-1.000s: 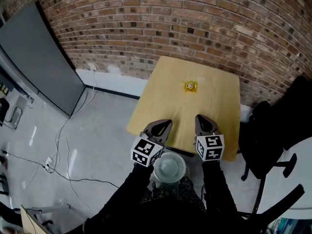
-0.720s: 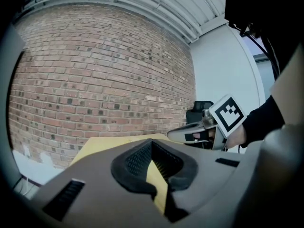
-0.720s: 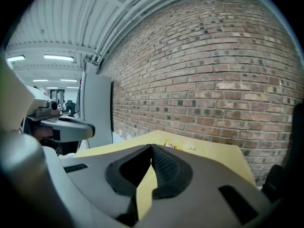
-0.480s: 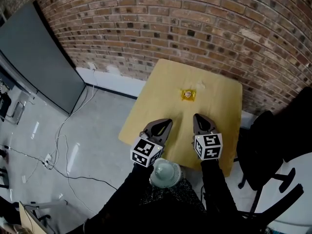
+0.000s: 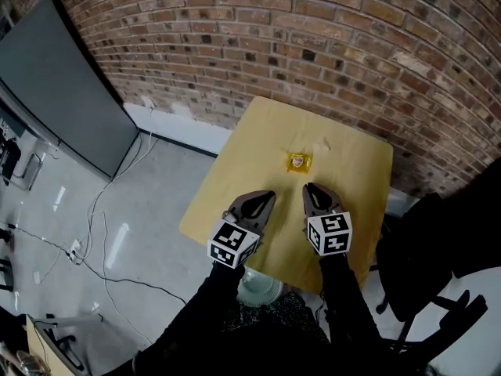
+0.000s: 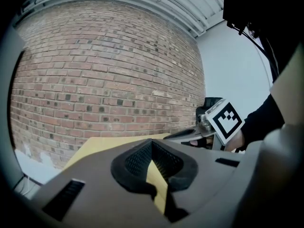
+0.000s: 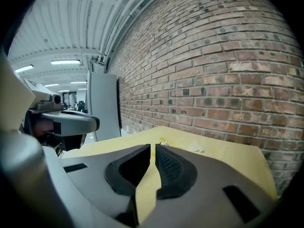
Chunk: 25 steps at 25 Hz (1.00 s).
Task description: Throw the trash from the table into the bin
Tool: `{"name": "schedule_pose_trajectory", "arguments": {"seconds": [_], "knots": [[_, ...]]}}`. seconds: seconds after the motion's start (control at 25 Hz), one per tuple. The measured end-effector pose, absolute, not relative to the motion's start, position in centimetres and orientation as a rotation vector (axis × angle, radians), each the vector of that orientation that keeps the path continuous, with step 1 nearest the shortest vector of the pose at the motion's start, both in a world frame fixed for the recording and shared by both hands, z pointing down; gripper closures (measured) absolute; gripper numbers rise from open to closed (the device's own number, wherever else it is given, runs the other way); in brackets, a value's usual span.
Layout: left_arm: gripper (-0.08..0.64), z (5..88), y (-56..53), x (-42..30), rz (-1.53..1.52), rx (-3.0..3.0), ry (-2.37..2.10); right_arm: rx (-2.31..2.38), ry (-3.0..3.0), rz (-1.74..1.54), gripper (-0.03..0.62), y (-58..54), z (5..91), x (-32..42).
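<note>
A small yellow crumpled wrapper [image 5: 298,162] lies on the yellow table [image 5: 235,171], toward the far side; in the right gripper view the wrapper [image 7: 165,143] shows just past my jaws. A tiny white scrap [image 5: 326,143] lies beyond it. My left gripper [image 5: 262,200] hovers over the table's near half, shut and empty, its tips meeting [image 6: 151,144]. My right gripper [image 5: 311,190] is beside it, a little short of the wrapper, shut with nothing held [image 7: 153,148]. The pale round bin [image 5: 254,288] stands on the floor at the table's near edge, mostly hidden by my arms.
A brick wall [image 5: 352,45] runs behind the table. A large dark grey panel [image 5: 55,92] leans at the left, with cables [image 5: 102,233] on the grey floor. A black chair [image 5: 438,241] stands to the right of the table.
Both grippers have moved forward over the table, closer to the wrapper. The bin has slid from plain sight between my arms to mostly under them.
</note>
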<state>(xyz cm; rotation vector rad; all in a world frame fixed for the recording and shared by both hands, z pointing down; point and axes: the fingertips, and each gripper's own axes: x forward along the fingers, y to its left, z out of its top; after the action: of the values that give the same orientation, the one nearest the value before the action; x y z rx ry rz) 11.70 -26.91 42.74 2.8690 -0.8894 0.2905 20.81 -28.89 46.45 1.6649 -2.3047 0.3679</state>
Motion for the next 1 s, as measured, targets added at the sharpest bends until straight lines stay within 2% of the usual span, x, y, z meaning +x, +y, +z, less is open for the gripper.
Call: {"name": "schedule_pose_trajectory", "arguments": {"seconds": [0.24,0.56,0.8,1.0], "knots": [[0.560,43.1,-28.2,12.8,0.307,2.850,-0.912,1.638,-2.313,0.381,0.504,-31.3,47.7,21.7],[0.560,44.5,-29.1,12.1,0.329,2.805,-0.962,1.606,-2.312,0.400,0.328,-34.0,49.4,21.1],[0.560,45.2,-29.7,12.0,0.346,2.785,-0.970,1.576,-2.316,0.405,0.274,-36.3,50.2,20.5],[0.560,45.7,-30.1,11.9,0.363,2.769,-0.983,1.568,-2.301,0.398,0.259,-38.8,50.2,20.7]]}}
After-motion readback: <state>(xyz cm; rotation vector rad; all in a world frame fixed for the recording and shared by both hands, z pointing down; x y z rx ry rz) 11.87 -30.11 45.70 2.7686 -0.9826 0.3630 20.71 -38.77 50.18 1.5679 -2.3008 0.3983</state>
